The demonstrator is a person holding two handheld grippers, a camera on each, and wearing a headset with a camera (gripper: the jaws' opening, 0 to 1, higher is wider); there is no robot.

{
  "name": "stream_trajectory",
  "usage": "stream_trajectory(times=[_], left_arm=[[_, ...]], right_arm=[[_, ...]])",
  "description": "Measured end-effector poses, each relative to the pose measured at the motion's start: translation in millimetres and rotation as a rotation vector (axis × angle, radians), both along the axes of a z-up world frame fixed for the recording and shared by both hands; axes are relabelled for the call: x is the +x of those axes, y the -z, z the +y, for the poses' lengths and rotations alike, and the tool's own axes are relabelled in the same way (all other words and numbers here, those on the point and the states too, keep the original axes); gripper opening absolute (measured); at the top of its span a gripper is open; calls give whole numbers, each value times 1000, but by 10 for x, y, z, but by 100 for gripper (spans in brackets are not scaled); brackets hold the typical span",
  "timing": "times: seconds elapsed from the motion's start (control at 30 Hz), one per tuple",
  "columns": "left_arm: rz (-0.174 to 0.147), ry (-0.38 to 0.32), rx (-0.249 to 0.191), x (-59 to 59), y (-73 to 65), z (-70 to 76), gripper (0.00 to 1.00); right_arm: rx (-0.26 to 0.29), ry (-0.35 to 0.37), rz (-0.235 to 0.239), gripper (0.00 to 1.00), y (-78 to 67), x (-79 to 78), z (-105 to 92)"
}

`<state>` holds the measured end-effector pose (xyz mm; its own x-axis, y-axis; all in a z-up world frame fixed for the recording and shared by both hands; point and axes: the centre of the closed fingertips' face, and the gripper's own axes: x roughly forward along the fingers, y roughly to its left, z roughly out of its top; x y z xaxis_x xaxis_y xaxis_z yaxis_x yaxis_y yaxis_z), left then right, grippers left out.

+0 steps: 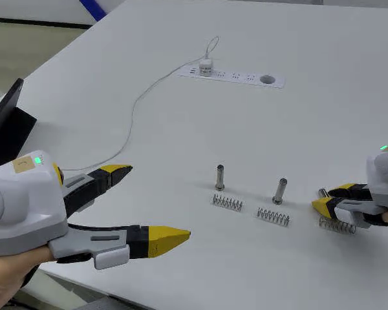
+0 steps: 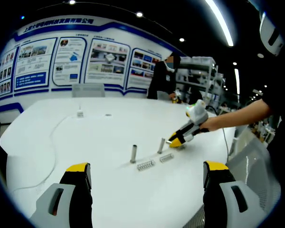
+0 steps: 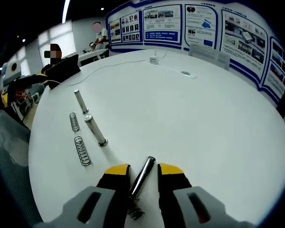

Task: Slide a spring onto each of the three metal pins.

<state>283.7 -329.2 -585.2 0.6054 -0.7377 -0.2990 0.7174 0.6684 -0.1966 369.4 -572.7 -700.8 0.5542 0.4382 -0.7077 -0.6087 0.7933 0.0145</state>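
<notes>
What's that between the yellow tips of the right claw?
A metal pin sits in the right claw's gap, a spring by its base; the right gripper view shows it.

Table: broad white tabletop with a curved edge (image 1: 181,129), matte, evenly lit.
Table fittings: white inset socket strip (image 1: 236,76) near the far edge; thin white cable (image 1: 132,113) trailing from it toward the near-left edge.
Wall: white, hung with blue-bordered poster panels (image 2: 61,59) under a blue band of white lettering (image 2: 57,23).
Ceiling: dark; long bright tube lights (image 2: 221,21), small round spot lamps (image 2: 139,14).
Seating: pale grey chair back (image 2: 88,89) behind the table's far side.
Floor: pale beige strip (image 1: 19,45) beyond the table's left edge.
Storage: light metal shelving (image 2: 199,71) further back.
</notes>
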Motion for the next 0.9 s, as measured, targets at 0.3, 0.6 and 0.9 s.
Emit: stream_trajectory(times=[0.3,0.6,0.9], left_arm=[[2,-1,0,-12,-2,-4,100],[9,2,4,-28,14,-15,100],[6,-2,3,-37,4,-10,99]], right_arm=[[-5,23,1,20,-16,30,-35],[-15,49,15,16,-19,68,-33],[-6,51,30,13,-10,93,-22]])
